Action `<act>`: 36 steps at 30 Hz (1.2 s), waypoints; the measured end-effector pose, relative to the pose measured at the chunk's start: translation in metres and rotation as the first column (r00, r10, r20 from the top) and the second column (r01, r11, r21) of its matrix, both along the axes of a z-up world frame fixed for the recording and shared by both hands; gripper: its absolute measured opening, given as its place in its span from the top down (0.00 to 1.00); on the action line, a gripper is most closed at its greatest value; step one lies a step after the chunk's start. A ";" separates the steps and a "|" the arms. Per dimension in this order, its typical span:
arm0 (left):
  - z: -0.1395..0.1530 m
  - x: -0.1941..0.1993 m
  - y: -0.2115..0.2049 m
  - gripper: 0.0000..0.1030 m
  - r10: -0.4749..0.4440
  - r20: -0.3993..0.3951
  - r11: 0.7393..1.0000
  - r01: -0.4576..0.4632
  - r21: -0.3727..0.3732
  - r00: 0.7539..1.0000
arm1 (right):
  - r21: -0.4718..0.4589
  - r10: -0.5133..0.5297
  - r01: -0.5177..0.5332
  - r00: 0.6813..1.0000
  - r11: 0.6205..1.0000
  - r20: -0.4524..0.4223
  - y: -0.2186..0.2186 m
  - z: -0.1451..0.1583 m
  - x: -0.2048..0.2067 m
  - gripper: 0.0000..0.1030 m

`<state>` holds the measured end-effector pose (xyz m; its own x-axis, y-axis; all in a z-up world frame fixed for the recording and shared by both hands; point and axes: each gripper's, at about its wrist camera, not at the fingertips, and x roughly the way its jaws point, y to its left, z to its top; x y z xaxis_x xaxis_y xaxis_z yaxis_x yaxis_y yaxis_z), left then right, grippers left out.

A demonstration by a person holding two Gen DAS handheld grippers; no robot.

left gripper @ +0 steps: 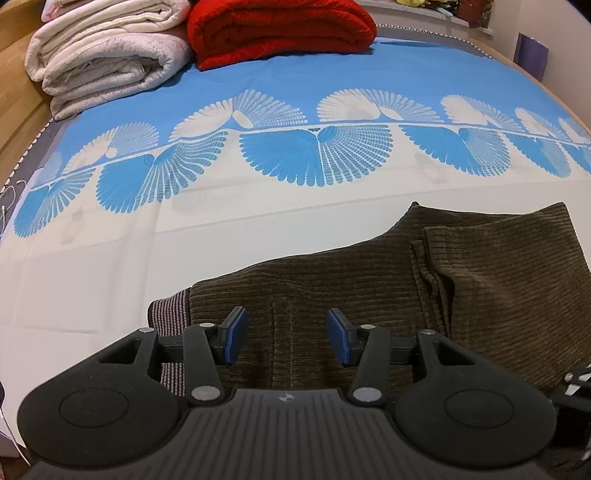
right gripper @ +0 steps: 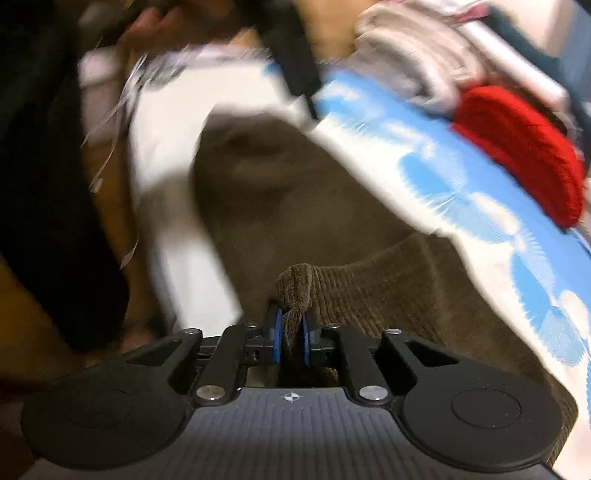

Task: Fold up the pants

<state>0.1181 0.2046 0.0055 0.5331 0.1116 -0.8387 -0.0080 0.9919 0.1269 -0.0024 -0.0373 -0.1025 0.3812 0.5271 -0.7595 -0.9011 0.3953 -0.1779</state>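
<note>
Brown corduroy pants (left gripper: 388,280) lie on the bed, partly folded, with a striped waistband (left gripper: 168,314) at the left end. My left gripper (left gripper: 286,338) is open and hovers just above the pants near the waistband, with nothing between its blue pads. In the right wrist view, my right gripper (right gripper: 291,338) is shut on a bunched fold of the pants (right gripper: 295,284) and holds it lifted over the rest of the fabric. That view is blurred by motion.
The bed sheet (left gripper: 258,85) is blue and white with fan patterns. Folded white blankets (left gripper: 103,51) and a folded red blanket (left gripper: 280,29) are stacked at the far side. A wooden bed frame (left gripper: 14,110) runs along the left.
</note>
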 end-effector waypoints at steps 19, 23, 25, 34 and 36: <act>0.004 0.002 0.005 0.49 0.011 0.018 1.000 -0.010 -0.018 1.000 | 0.590 -0.543 0.361 0.824 0.722 0.160 -0.075 0.103 0.042 0.74; 0.004 0.003 0.008 0.49 0.033 0.018 0.999 -0.032 -0.026 0.999 | 0.603 -0.467 0.225 0.839 0.765 0.280 -0.069 0.109 0.018 0.74; 0.004 0.004 0.009 0.49 0.045 0.012 0.998 -0.045 -0.032 0.999 | 0.488 -0.345 0.178 0.897 0.855 0.276 -0.044 0.087 0.015 0.72; 0.004 0.006 0.002 0.48 0.039 0.002 0.998 -0.039 -0.040 0.999 | 0.021 -0.028 0.028 0.999 0.999 -0.035 0.003 0.008 0.014 0.65; 0.004 0.009 -0.003 0.48 0.027 -0.001 0.999 -0.028 -0.047 1.000 | 0.101 -0.067 0.072 0.996 0.992 -0.050 -0.010 0.024 0.015 0.57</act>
<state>0.1269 0.2013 0.0091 0.5299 0.0870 -0.8436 -0.0353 0.9961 0.0806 0.0123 -0.0468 -0.0785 0.3857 0.5767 -0.7202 -0.8770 0.4716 -0.0920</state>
